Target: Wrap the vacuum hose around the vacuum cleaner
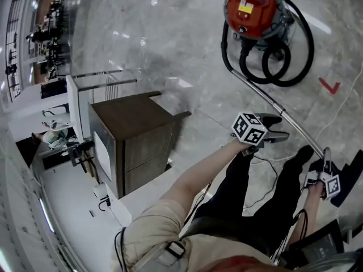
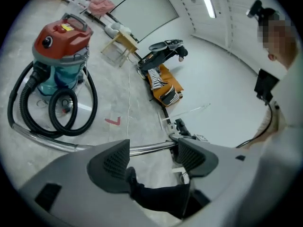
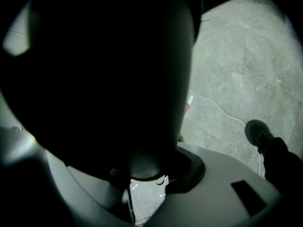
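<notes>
Plainly the wrapping is barely begun. The floor [image 1: 170, 38] ahead of both tools is wide and bare; a cabinet [image 1: 136, 140] stands left of the left tool [image 1: 277, 127], its corner the only near edge. The vacuum [image 1: 252, 10] sits well ahead, its hose [image 2: 94, 105] in loose loops beside it, not around it. The wand [image 1: 258, 93] stretches back to the right tool [image 1: 325, 162], which is clamped on its end. The left tool gapes wide, empty.
</notes>
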Demonstrator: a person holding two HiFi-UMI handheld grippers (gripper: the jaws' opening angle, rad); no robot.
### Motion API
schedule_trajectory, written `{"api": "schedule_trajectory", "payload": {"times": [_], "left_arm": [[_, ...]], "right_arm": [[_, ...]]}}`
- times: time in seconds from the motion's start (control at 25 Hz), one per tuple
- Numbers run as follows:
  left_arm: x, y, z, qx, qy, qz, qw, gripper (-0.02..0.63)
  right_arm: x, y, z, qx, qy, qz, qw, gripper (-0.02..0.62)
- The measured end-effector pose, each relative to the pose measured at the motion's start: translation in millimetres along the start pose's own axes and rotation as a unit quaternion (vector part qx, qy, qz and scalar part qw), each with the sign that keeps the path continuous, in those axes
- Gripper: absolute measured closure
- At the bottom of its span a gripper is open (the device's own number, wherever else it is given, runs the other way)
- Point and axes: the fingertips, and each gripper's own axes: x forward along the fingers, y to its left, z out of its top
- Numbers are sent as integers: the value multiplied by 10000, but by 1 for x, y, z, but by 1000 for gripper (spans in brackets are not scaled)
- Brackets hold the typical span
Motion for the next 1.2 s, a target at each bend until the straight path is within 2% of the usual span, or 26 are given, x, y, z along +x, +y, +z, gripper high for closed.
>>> {"api": "schedule_trajectory", "payload": {"times": [0.12, 0.32, 0.48, 0.68, 0.8, 0.96, 1.08, 1.2], "left_arm": [[23, -30, 22, -410, -135, 65, 9990, 282], [29, -68, 31, -353, -226, 838, 9956, 282], [47, -72, 31, 52, 203, 1070, 9940, 282], [69, -68, 19, 523, 634, 910, 9925, 282], [56, -46, 21, 740, 748, 922, 9902, 282], [36, 1, 10, 763, 863, 890, 9893, 282], [14, 50, 10, 805, 897, 1137, 9862, 282], [23, 69, 22, 701, 743, 1075, 9889, 282]], "right_arm": [[-3, 7, 27, -44, 152, 6, 9999, 469], [15, 18, 58, -378, 486, 133, 9980, 469], [28, 16, 74, -324, 535, 136, 9979, 469], [26, 18, 88, 32, 603, 84, 9981, 469], [43, 8, 95, -70, 616, 76, 9980, 469], [66, 10, 97, -340, 691, -108, 9970, 469], [82, 17, 79, -125, 754, -424, 9962, 469], [75, 35, 101, -211, 684, -715, 9949, 469]]}}
